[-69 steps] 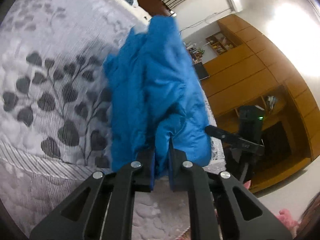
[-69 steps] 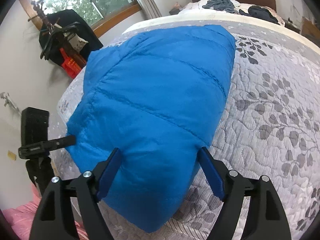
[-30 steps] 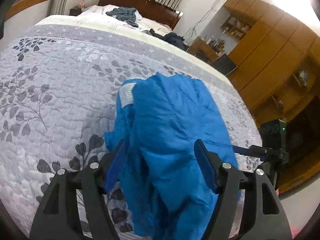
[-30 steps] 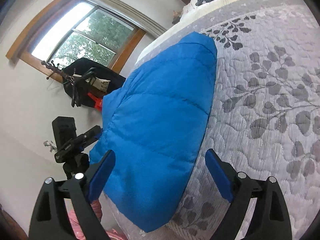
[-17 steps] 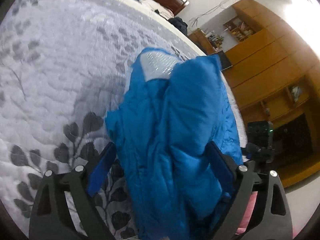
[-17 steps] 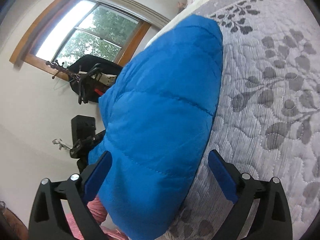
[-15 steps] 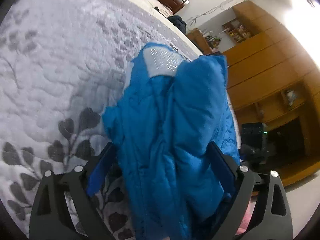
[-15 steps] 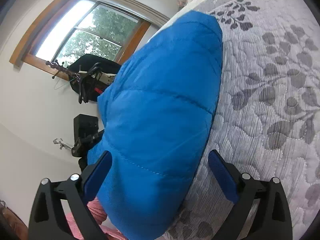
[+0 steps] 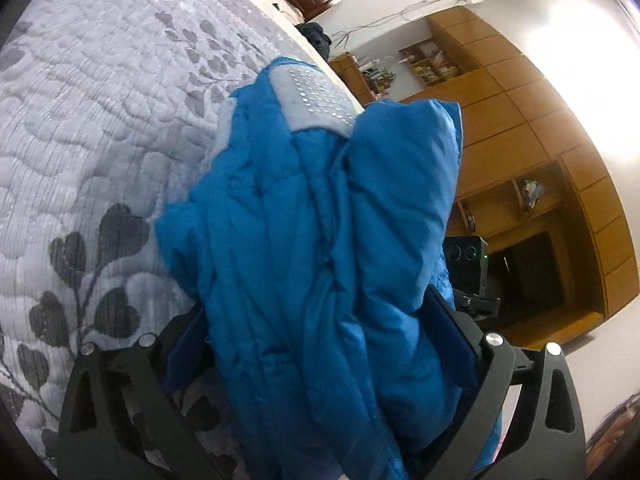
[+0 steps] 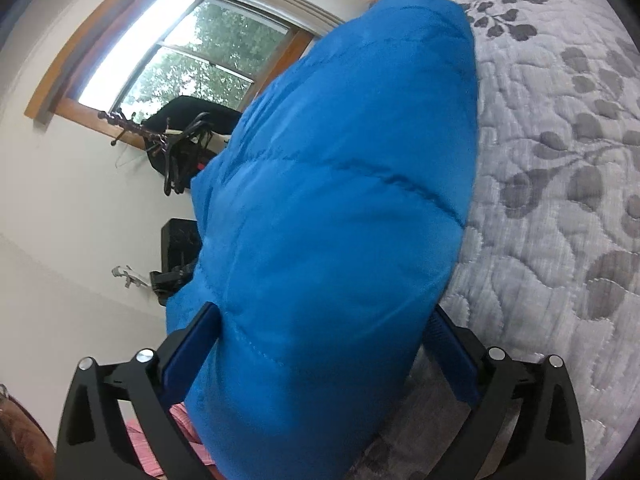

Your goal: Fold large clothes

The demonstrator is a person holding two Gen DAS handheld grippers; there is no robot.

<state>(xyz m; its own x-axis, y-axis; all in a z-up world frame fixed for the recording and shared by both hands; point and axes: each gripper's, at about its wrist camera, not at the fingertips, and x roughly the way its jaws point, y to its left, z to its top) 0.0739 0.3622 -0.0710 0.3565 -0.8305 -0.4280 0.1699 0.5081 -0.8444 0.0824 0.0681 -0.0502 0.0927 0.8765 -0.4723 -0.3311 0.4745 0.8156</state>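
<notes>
- Left wrist view: the left gripper (image 9: 320, 336) stands with its jaws spread wide, one blue pad on each side of the bunched near end of the blue padded jacket (image 9: 320, 240); the pads flank the bulk without clamping it, so the jacket is released, not grasped
- Left wrist view: the jacket lies on the grey leaf-patterned quilt (image 9: 100, 120) of the bed, close to the edge that faces the wooden wall cabinet (image 9: 532, 152); its long axis runs from the gripper away up the frame, and the end with the pale dotted lining patch (image 9: 316, 98) points toward the far side of the bed
- Left wrist view: judged step, gathering the near end for the next fold; to do it well, close on one layered edge rather than the whole bundle, since the loose folds on this side look likely to slip apart
- Right wrist view: the right gripper (image 10: 320, 344) is likewise spread open, its pads on either side of the smooth quilted face of the jacket, holding nothing
- Right wrist view: here the jacket extends from the gripper toward the window (image 10: 180, 56), rounded far end pointing away, its near end at the bed's edge; both grippers would do best to take matching corners so that the fold lands square
</notes>
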